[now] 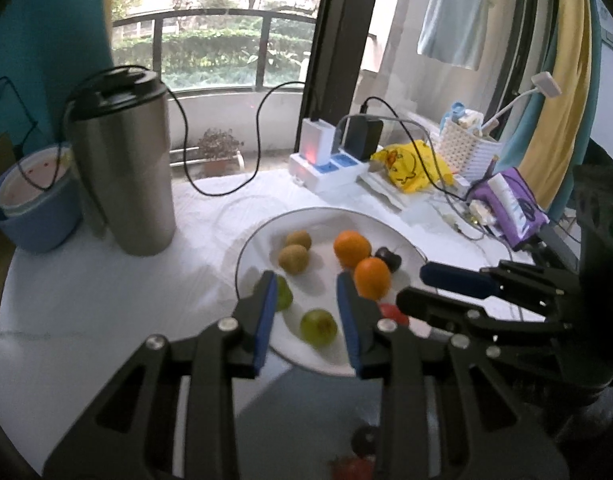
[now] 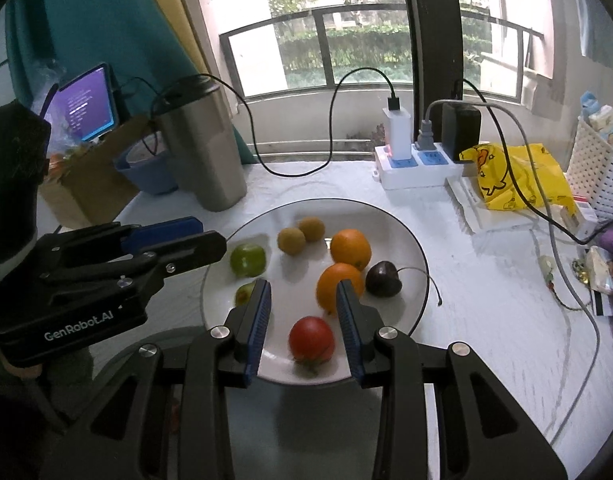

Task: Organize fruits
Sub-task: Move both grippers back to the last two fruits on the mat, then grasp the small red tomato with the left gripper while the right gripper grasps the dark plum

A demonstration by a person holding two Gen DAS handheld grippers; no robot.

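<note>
8 pieces of fruit sit on 1 round white plate [image 2: 294, 300] with a thin dark rim, laid on a table [image 2: 486, 312] covered in white, lightly textured cloth. From my right gripper [image 2: 303, 286], a smooth red tomato [image 2: 311, 339] with a green calyx lies just below and between the 2 blue ribbed pads, not touched by either. A glossy orange [image 2: 338, 284] is right at the tip of the right-hand finger, and a second orange [image 2: 350, 249] lies just beyond it. A dark, shiny round fruit with a curved stem [image 2: 383, 279] sits further to the right of that tip. 2 dull brown kiwis [image 2: 291, 241] lie side by side straight ahead, near the far half of the plate. My left gripper [image 1: 306, 280] comes in over the plate's left side, with 1 green fruit [image 1: 318, 327] below the gap between its fingers and another green one [image 1: 283, 298] half hidden behind its left finger. Both sets of jaws stand a little apart and clamp nothing. Beyond the plate to the left stands a tall brushed steel tumbler [image 2: 202, 148] with a black lid. Beside it a blue tub [image 1: 38, 224] holds a pale bowl. Far right, a white perforated basket [image 2: 598, 172] holds small packets.
</note>
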